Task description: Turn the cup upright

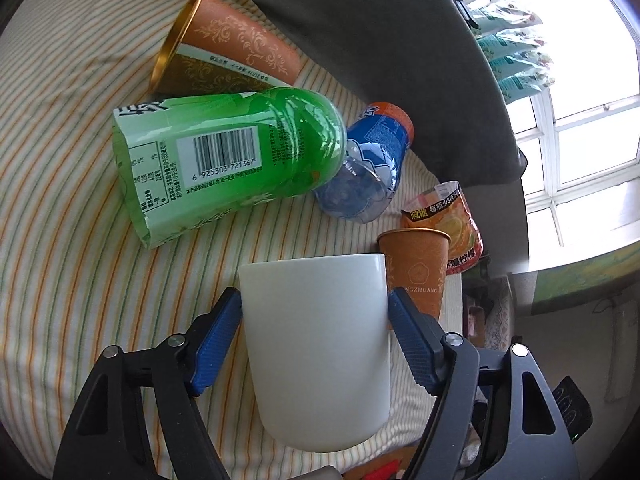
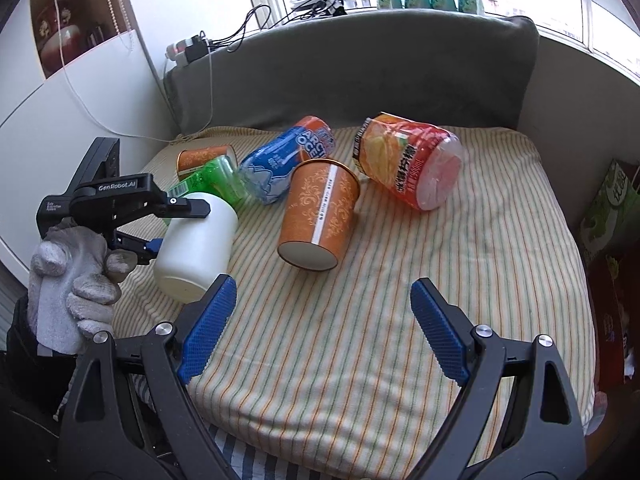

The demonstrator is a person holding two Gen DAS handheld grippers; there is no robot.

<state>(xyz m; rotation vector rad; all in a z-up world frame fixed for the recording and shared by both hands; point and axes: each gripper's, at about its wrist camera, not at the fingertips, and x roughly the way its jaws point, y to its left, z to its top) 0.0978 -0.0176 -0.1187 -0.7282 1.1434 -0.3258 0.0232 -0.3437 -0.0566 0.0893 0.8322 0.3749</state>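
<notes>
**White cup in the left gripper's clamp, right gripper wide and empty**

The left gripper (image 1: 315, 304) has the white cup (image 1: 318, 344) squeezed between its blue pads (image 1: 218, 338), one pad on each side of the cup's wall. In the right wrist view the same cup (image 2: 196, 246) hangs tilted above the striped cloth (image 2: 460, 264), its flat end pointing down toward the camera, with the black left gripper (image 2: 176, 224) clamped across it. A grey-gloved hand (image 2: 76, 272) grips the tool's handle. Which end of the cup is the mouth, I cannot tell from here.

Now take the cup as our landmark. Just behind it lies the green bottle (image 1: 224, 168) on its side, barcode facing up. Touching the green bottle's far end is the blue bottle (image 1: 366, 168), also lying down. Beyond the green bottle rests an orange paper cup (image 1: 228, 48) with a gold rim, on its side as well. Right beside the white cup sits a second orange cup (image 2: 318, 216), tipped over, base toward the right camera. Past that one, farther from the white cup, lies the orange-label bottle (image 2: 408, 162).

The right gripper (image 2: 322, 320) hovers low over the cloth's near edge, its jaws spread wide, blue pads (image 2: 208, 324) well apart, nothing between them. A grey cushion (image 2: 360, 68) backs the whole spread.
</notes>
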